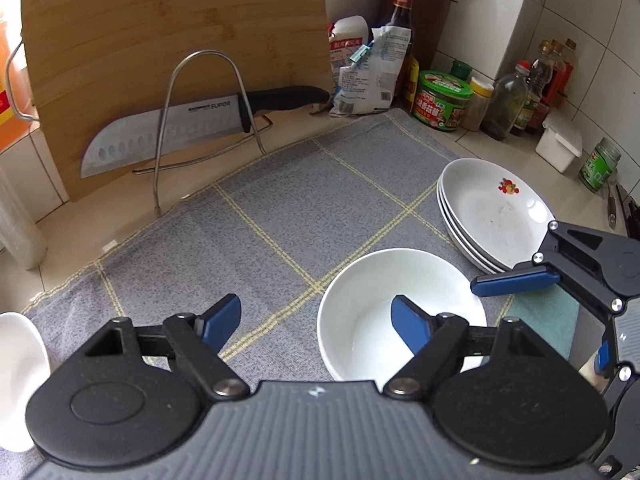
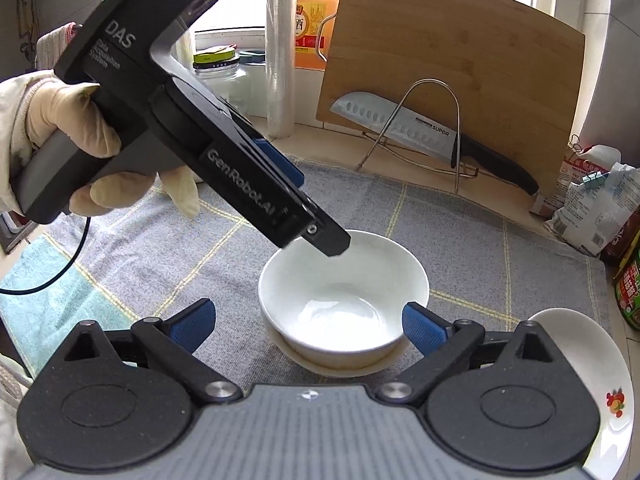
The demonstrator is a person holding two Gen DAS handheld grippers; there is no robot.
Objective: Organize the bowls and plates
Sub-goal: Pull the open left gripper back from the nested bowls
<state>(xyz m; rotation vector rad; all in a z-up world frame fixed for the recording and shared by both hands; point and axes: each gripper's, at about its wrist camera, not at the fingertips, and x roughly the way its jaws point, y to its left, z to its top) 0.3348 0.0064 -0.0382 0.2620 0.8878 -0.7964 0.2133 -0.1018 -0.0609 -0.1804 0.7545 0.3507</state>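
Note:
A white bowl stands on the grey checked cloth, nested on a second white dish whose rim shows beneath it. My left gripper is open and straddles the bowl's near-left rim, one pad inside the bowl and one outside, neither pressing. My right gripper is open on the bowl's other side, with the bowl's near side between its spread pads. A stack of white plates with a fruit print lies beside the bowl. A gloved hand holds the left gripper.
A bamboo board, a wire rack and a large knife stand at the back. Bags, bottles and jars crowd the tiled corner. Another white bowl sits at the left edge, and a teal cloth lies toward the counter's front.

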